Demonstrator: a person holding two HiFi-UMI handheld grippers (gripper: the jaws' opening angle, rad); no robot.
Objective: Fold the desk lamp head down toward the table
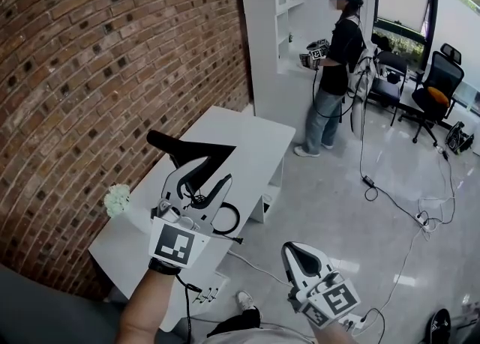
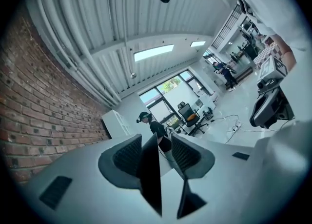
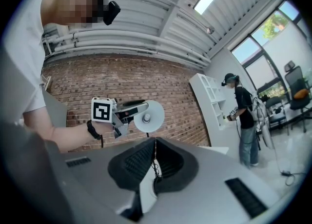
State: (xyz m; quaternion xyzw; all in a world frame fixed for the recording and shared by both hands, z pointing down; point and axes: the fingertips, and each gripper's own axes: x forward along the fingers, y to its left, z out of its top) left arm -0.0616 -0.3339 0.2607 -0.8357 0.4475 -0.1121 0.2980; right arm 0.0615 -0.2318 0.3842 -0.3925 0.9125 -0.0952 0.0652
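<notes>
White table point(image 1: 259, 139) | lamp head point(image 1: 177, 144) between parted jaws of left tool point(image 1: 199, 179), ungripped | right tool point(image 1: 302, 254) closed, empty

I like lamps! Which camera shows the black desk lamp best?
The head view: the desk lamp shows its head and arm above the white table. The left gripper view shows only a dark slab of it, edge-on between open jaws. In the right gripper view the left hand-held gripper hides most of it.
</notes>
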